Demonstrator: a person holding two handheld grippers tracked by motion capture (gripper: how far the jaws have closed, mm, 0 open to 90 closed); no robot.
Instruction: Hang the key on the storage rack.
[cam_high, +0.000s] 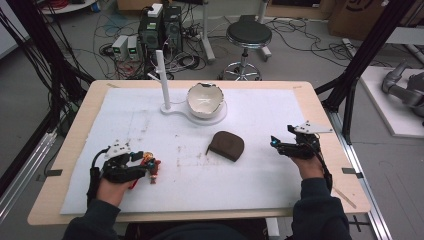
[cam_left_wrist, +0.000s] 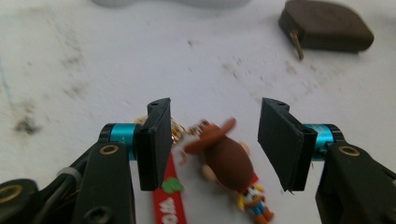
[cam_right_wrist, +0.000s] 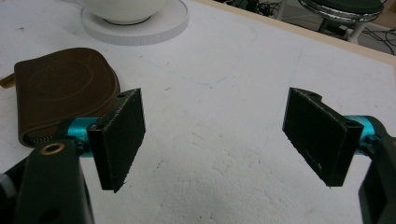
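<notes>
While my right claw (cam_right_wrist: 212, 135) waited released, I had the left claw (cam_left_wrist: 212, 140) straddling the figurine keychain (cam_left_wrist: 229, 161), unclenched, needing only a squeeze.

From my remote seat: light wooden table (cam_high: 75, 131) with rounded corners, almost fully covered by a white foam sheet (cam_high: 150, 125) (scuffed, grey smudges, faint drawn rectangles). On the sheet, far centre: a white flat stand base with an upright white post (cam_high: 163, 80), and a white cracked-eggshell-shaped bowl (cam_high: 204, 99) sitting on that base. Mid-sheet, right of centre: a dark brown rounded leather pouch (cam_high: 226, 145) lying flat, zipper pull toward the left. Near left: a small cowboy figurine keychain with brown hat and red strap (cam_left_wrist: 229, 161), lying on its side. Black tape tabs on the table's left and right edges.
</notes>
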